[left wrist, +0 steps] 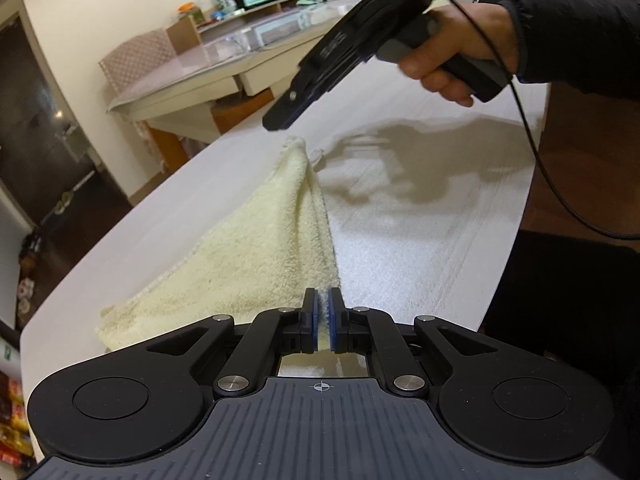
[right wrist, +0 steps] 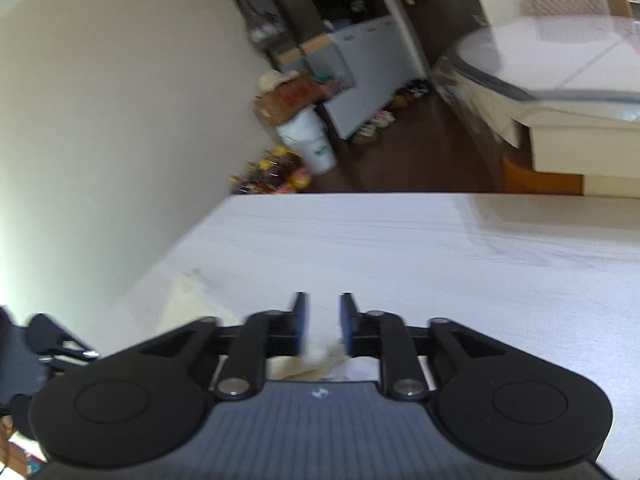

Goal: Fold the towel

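At lower centre of the left wrist view, the towel (left wrist: pixel 256 248) is clamped by the left gripper (left wrist: pixel 324 312), its ridge running up-frame toward the right gripper (left wrist: pixel 280 118) (parted, empty in its own view).

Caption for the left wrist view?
Left gripper pinches the cream towel on the table; right gripper hovers above.

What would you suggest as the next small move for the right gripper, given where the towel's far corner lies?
Probably lower the right gripper onto the towel's far corner and close. Its fingers are apart with nothing gripped, hovering just above that corner, while the left gripper already pinches the near end.
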